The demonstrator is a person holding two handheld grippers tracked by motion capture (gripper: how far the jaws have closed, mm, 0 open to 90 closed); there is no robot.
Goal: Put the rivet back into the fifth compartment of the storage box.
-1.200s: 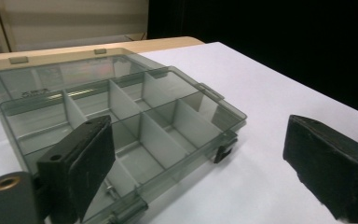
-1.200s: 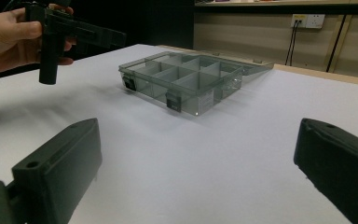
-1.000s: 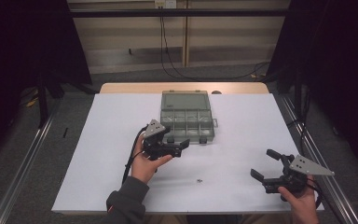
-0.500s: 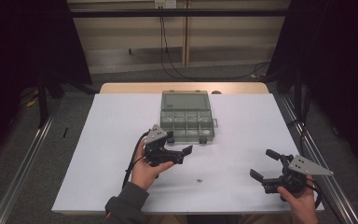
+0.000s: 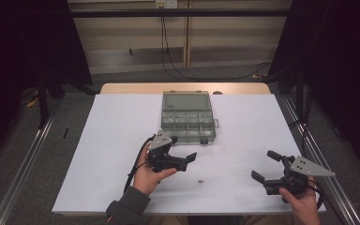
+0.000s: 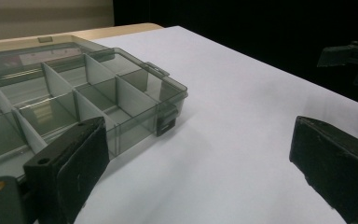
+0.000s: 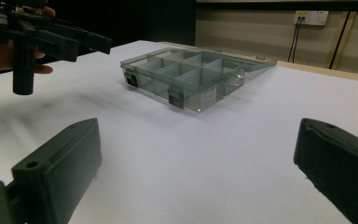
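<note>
White paper-covered desk [image 5: 98,154] in a dark-curtained room, smoky clear plastic compartment box [image 5: 188,117] open at its far middle.
Your left hand-held gripper [image 5: 187,161] hovered wide open and empty just right of a tiny dark speck [image 5: 200,180]; your right hand-held gripper [image 5: 261,168], likewise open and empty, sat farther off.

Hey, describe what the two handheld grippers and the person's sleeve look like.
Both the left gripper and right gripper are black, each with two blocky black jaws and a grey three-cornered plate on top. A black cable trails from the left one. The left forearm wears a dark grey sleeve with a ribbed cuff.
</note>
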